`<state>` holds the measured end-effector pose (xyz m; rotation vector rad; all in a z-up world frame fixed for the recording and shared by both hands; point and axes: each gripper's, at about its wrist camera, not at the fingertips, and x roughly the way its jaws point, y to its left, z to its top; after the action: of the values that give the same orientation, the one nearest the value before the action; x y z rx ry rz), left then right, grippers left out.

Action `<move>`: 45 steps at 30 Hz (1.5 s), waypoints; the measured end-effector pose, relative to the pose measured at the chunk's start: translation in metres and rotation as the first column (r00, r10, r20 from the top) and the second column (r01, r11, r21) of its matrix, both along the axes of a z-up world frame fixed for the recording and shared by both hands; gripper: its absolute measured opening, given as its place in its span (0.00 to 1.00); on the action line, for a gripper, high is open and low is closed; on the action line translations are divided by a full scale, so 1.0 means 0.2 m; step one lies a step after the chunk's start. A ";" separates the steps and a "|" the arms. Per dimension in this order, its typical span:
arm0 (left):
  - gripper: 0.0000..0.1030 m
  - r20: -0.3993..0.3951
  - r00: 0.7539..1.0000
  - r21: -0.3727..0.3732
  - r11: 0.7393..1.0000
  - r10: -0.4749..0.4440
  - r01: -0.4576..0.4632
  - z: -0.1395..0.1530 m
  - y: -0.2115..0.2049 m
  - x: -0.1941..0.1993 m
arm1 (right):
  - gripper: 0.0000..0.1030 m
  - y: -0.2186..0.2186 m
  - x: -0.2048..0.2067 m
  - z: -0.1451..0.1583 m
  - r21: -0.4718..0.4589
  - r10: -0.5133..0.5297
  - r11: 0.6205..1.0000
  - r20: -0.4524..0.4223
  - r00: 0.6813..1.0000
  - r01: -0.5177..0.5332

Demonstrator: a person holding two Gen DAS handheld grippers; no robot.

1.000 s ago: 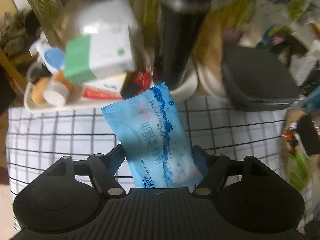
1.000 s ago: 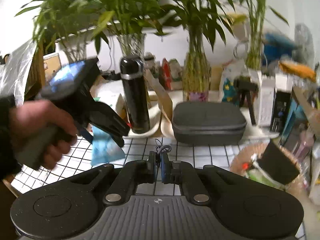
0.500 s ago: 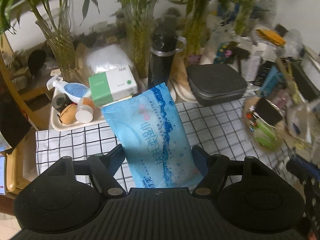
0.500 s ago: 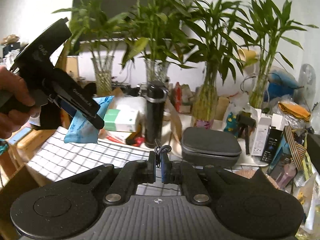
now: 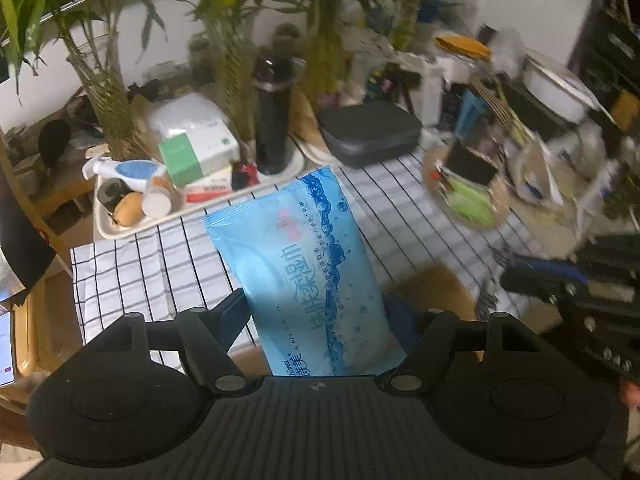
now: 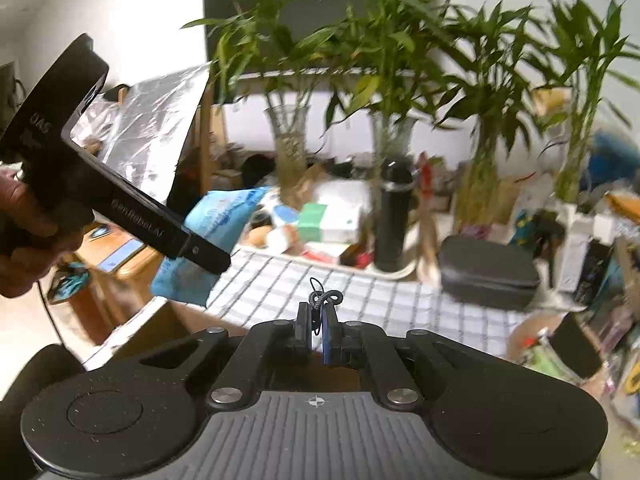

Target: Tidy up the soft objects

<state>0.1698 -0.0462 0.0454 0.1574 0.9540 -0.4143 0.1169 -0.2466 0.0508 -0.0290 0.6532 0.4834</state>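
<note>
My left tool (image 5: 320, 312) is clamping a soft blue wet-wipe pack (image 5: 308, 272) printed with Chinese characters, above the checked-cloth bench (image 5: 160, 256). My right tool (image 6: 316, 332) is pinching a thin black cord (image 6: 320, 300). A tall black flask (image 5: 274, 120) is standing ahead.

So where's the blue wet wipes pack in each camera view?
Left wrist: blue wet wipes pack fills the lower centre, clamped in the left gripper.
Right wrist: at middle left, partly behind the left gripper's finger.
Shared landmark: the black thermos behind the checked cloth.

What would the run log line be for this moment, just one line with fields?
left gripper: shut on blue wet-wipes pack, held above checkered tablecloth | right gripper: shut, holds only its black cord | stage: carrying pack
</note>
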 end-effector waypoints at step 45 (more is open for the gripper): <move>1.00 0.119 0.950 -0.013 0.957 0.289 -0.290 -0.24 0.27 -0.77 | 1.00 0.21 -0.57 -0.27 -0.180 -0.125 0.980 -0.214 0.969 0.087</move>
<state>0.0159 0.0077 -0.0026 0.0440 0.8442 -0.1295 0.0039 -0.2036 -0.0024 -0.1005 0.9125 0.3285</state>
